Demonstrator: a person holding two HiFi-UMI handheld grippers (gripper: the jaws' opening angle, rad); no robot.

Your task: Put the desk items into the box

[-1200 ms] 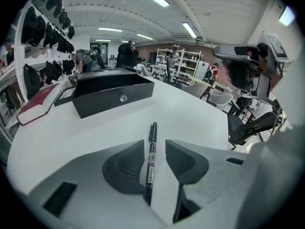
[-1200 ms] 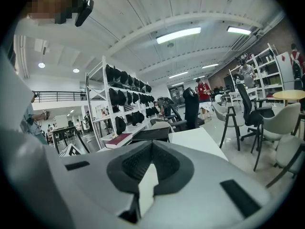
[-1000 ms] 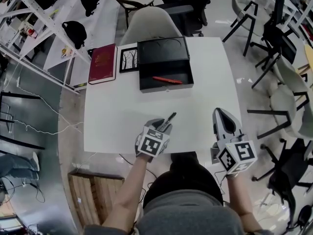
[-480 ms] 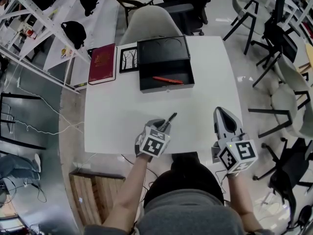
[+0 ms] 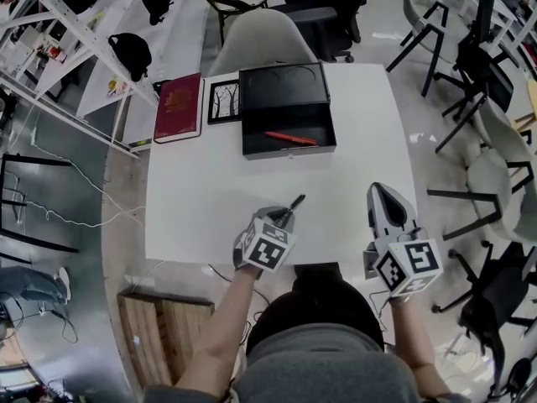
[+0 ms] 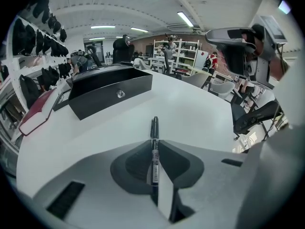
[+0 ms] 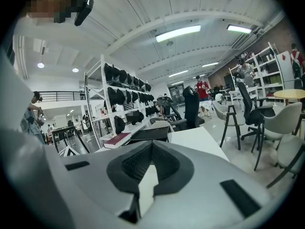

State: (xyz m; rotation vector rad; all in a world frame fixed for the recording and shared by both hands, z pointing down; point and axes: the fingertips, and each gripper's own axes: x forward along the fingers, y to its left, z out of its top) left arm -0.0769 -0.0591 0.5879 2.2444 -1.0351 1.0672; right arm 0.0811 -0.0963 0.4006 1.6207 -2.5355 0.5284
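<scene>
A black pen [image 5: 294,202] lies on the white table [image 5: 210,200] near its front edge, its tip pointing toward the box. My left gripper [image 5: 284,216] is over it; its jaws are closing, and in the left gripper view the pen [image 6: 154,132] sits between the pads [image 6: 142,162], which touch it. The open black box [image 5: 289,149] stands at the far side with a red pen [image 5: 289,138] inside. My right gripper [image 5: 383,194] hovers at the table's front right, shut and empty [image 7: 151,144].
A dark red book [image 5: 178,107] and a small framed picture [image 5: 223,102] lie left of the box. A grey chair [image 5: 260,40] stands behind the table. More chairs and stools crowd the right side, and shelving stands at the left.
The left gripper's jaws have drawn together around the black pen. Both grippers stay where they were on the table.
</scene>
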